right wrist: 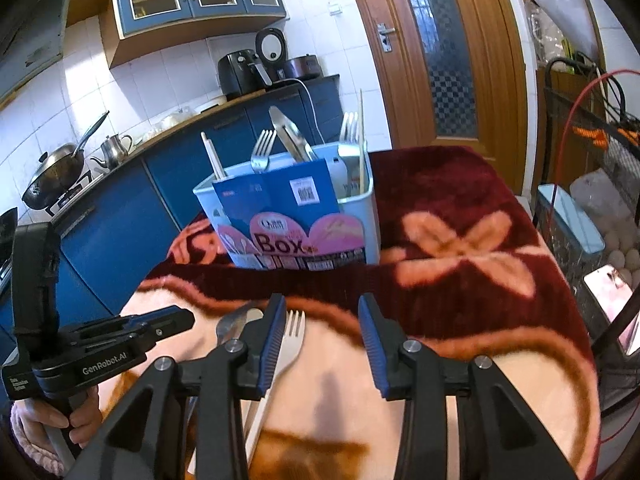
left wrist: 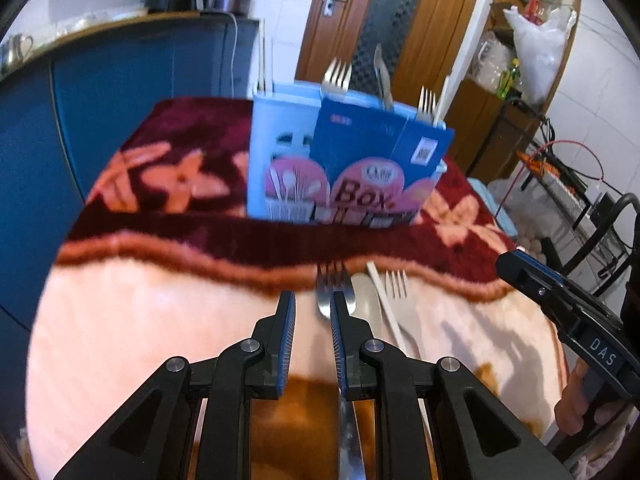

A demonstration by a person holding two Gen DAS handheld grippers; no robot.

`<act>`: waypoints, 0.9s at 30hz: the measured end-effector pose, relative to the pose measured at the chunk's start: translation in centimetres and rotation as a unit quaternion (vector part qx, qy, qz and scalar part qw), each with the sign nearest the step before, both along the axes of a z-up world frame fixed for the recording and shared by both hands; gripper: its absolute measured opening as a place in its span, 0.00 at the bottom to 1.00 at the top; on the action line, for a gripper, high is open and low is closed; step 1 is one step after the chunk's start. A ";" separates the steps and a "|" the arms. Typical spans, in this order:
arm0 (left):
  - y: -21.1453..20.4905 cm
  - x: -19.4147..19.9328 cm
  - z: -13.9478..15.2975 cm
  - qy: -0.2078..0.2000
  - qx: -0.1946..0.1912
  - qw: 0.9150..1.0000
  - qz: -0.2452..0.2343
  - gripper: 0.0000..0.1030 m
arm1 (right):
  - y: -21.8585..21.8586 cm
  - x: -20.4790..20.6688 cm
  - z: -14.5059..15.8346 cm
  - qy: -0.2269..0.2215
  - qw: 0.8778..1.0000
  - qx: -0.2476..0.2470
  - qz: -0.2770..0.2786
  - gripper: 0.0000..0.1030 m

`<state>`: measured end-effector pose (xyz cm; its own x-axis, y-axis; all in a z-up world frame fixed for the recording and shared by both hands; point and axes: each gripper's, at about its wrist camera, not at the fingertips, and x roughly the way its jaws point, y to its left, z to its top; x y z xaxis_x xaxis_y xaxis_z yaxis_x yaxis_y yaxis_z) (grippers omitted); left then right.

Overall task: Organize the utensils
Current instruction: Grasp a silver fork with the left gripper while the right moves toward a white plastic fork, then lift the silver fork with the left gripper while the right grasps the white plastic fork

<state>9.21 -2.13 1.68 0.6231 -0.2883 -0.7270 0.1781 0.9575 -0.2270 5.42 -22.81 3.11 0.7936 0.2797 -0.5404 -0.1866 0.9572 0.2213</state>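
Note:
A light blue utensil box with a "Box" label stands on the blanket and holds forks, chopsticks and tongs. My left gripper is open just above the blanket; a metal fork lies under its right finger. Beside it lie a white spoon, a chopstick and a white fork. My right gripper is open over the blanket, with the white fork just inside its left finger. The left gripper also shows in the right wrist view.
The table is covered by a maroon and peach flowered blanket. Blue kitchen cabinets stand behind on the left, a wooden door behind. A wire rack with cables stands at the right edge.

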 end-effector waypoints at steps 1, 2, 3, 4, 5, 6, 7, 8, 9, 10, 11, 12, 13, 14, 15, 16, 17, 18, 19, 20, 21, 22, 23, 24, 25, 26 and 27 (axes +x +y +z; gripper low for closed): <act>-0.1 0.1 -0.4 0.008 -0.002 1.000 -0.001 0.17 | -0.1 0.0 -0.2 0.003 1.000 0.001 -0.001 0.40; -0.2 0.1 -0.7 0.015 -0.003 1.000 -0.003 0.17 | -0.2 0.0 -0.4 0.007 1.000 0.003 -0.001 0.40; -0.3 0.1 -1.0 0.022 -0.004 1.000 -0.005 0.17 | -0.3 0.0 -0.7 0.010 1.000 0.005 -0.002 0.40; -0.4 0.1 -1.3 0.028 -0.006 1.000 -0.007 0.17 | -0.5 0.1 -0.9 0.014 1.000 0.006 -0.003 0.40; -0.5 0.1 -1.5 0.033 -0.008 0.999 -0.010 0.17 | -0.6 0.0 -1.1 0.016 1.000 0.006 -0.004 0.40; -0.6 0.2 -1.6 0.038 -0.009 0.999 -0.013 0.17 | -0.7 0.0 -1.2 0.018 1.000 0.007 -0.005 0.40; -0.8 0.2 -1.8 0.042 -0.008 0.999 -0.016 0.17 | -0.9 0.0 -1.3 0.020 1.000 0.009 -0.007 0.40; -0.9 0.2 -1.9 0.044 -0.007 0.999 -0.018 0.17 | -1.0 0.0 -1.4 0.021 1.000 0.010 -0.008 0.40; -1.1 0.2 -2.0 0.047 -0.005 0.999 -0.020 0.17 | -1.2 0.1 -1.5 0.022 1.000 0.012 -0.009 0.40; -1.1 0.3 -2.1 0.049 -0.006 0.999 -0.021 0.17 | -1.3 0.1 -1.6 0.024 1.000 0.014 -0.010 0.41; -1.2 0.3 -2.2 0.053 -0.007 0.998 -0.023 0.17 | -1.4 0.1 -1.7 0.025 1.000 0.015 -0.010 0.41; -1.2 0.4 -2.3 0.056 -0.010 0.998 -0.024 0.17 | -1.5 0.1 -1.9 0.026 0.999 0.016 -0.010 0.41; -1.3 0.5 -2.4 0.060 -0.011 0.998 -0.025 0.17 | -1.5 0.1 -1.9 0.027 0.999 0.016 -0.009 0.41; -1.3 0.7 -2.6 0.062 -0.010 0.998 -0.024 0.17 | -1.5 0.2 -2.0 0.029 0.999 0.017 -0.009 0.41; -1.3 0.8 -2.7 0.065 -0.010 0.998 -0.025 0.17 | -1.5 0.1 -2.2 0.030 0.999 0.018 -0.009 0.41; -1.4 1.0 -2.8 0.067 -0.011 0.997 -0.025 0.17 | -1.6 0.2 -2.3 0.031 0.999 0.018 -0.008 0.41; -1.4 1.1 -3.0 0.069 -0.013 0.997 -0.026 0.17 | -1.6 0.2 -2.3 0.033 0.999 0.019 -0.008 0.41; -1.4 1.3 -3.1 0.071 -0.016 0.997 -0.027 0.17 | -1.6 0.2 -2.4 0.033 0.999 0.019 -0.008 0.41; -1.4 1.5 -3.2 0.073 -0.019 0.997 -0.028 0.17 | -1.7 0.2 -2.5 0.034 0.999 0.019 -0.009 0.41; -1.3 1.7 -3.3 0.074 -0.021 0.997 -0.028 0.17 | -1.7 0.2 -2.5 0.035 0.999 0.020 -0.009 0.41; -1.3 1.9 -3.3 0.075 -0.025 0.996 -0.029 0.17 | -1.8 0.2 -2.6 0.036 0.999 0.020 -0.009 0.41; -1.2 2.0 -3.5 0.077 -0.030 0.996 -0.030 0.17 | -1.8 0.3 -2.6 0.036 0.999 0.020 -0.010 0.41; -1.1 2.2 -3.5 0.078 -0.035 0.996 -0.030 0.15 | -1.8 0.3 -2.7 0.037 0.999 0.020 -0.010 0.41; -0.9 2.3 -3.6 0.079 -0.039 0.996 -0.029 0.14 | -1.8 0.3 -2.7 0.038 0.999 0.020 -0.009 0.41; -0.7 2.2 -3.6 0.078 -0.040 0.996 -0.029 0.10 | -1.8 0.3 -2.7 0.039 0.999 0.019 -0.009 0.41; -0.7 2.2 -3.7 0.078 -0.042 0.996 -0.029 0.10 | -1.7 0.4 -2.8 0.040 0.999 0.018 -0.008 0.41; -0.6 2.2 -3.7 0.078 -0.045 0.995 -0.029 0.09 | -1.6 0.4 -2.8 0.041 0.999 0.018 -0.008 0.41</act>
